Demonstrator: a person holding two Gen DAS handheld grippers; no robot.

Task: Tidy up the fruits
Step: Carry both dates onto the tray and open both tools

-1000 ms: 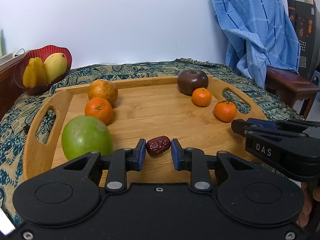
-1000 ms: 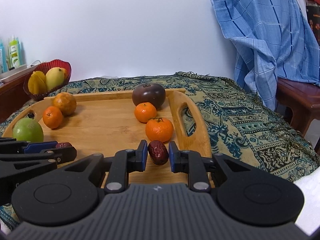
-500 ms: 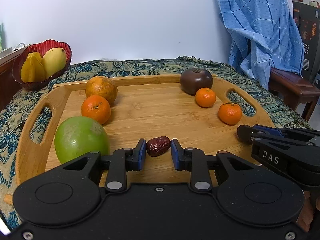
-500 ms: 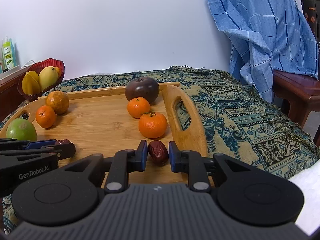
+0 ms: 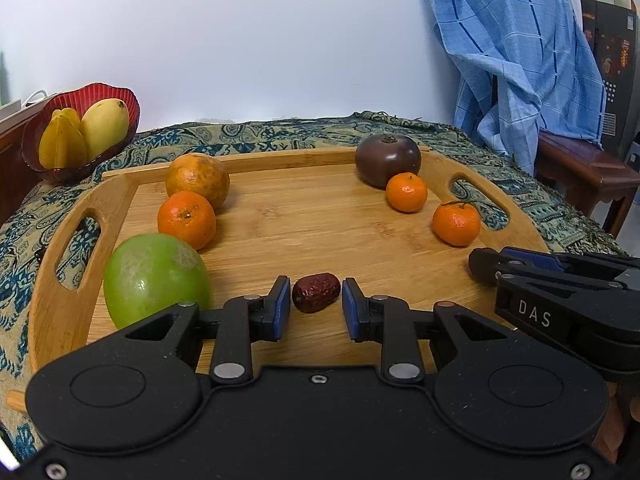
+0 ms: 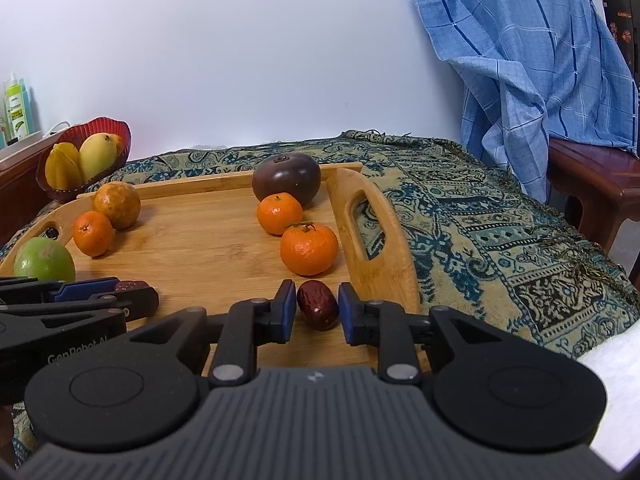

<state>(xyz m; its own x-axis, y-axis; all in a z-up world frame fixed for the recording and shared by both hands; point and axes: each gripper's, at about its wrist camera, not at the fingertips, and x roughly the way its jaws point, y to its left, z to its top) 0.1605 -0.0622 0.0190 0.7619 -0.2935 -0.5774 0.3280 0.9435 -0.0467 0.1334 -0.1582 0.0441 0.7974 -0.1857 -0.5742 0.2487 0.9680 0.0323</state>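
A wooden tray (image 5: 312,216) holds two rows of fruit. On its left are a green fruit (image 5: 154,278) and two oranges (image 5: 186,219). A dark purple fruit (image 5: 387,162) and two tangerines (image 5: 456,224) are on the right. My left gripper (image 5: 316,300) is shut on a red date (image 5: 316,293) at the tray's front, beside the green fruit. My right gripper (image 6: 318,304) is opening. A second red date (image 6: 318,305) lies on the tray between its jaws, just in front of the nearest tangerine (image 6: 309,249), with narrow gaps to the pads.
A red bowl (image 5: 120,96) with a mango and a starfruit stands at the back left, off the tray. A patterned cloth (image 6: 480,232) covers the table. A blue checked cloth (image 5: 516,60) hangs over a wooden chair at the right. Bottles (image 6: 16,108) stand on a ledge far left.
The right gripper's jaws have parted slightly from the date they pinched. The left gripper still holds its date, and neither hand has shifted much.
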